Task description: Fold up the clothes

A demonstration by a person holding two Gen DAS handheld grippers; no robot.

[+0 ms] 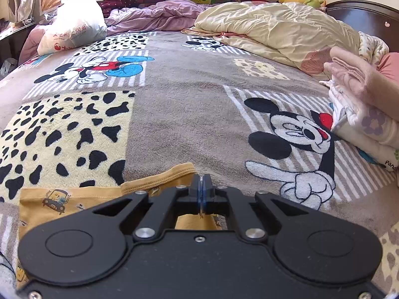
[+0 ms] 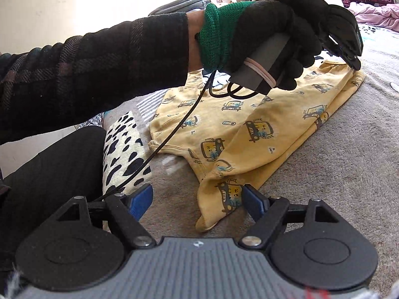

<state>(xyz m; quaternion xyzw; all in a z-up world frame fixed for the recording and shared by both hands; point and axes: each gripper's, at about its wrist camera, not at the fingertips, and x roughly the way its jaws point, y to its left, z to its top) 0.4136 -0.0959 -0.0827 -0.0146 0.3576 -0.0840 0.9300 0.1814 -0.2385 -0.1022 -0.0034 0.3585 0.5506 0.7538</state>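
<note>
A yellow shirt (image 2: 249,124) printed with cartoon cars lies half-folded on the bed (image 2: 336,174), its far corner just under the left gripper (image 1: 202,182), whose jaws are fully closed; whether they pinch fabric is unclear. A lift could miss the cloth or drag the fold askew. The gloved left hand (image 2: 274,30) angles downward; the right gripper (image 2: 197,200) hovers wide open, empty, over the near sleeve.

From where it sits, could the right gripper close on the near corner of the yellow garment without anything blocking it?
Probably yes. The right gripper is open, and the near corner of the yellow garment lies between its fingers on the blanket. Nothing lies over that corner. The left gripper is shut at the garment's far edge.
</note>
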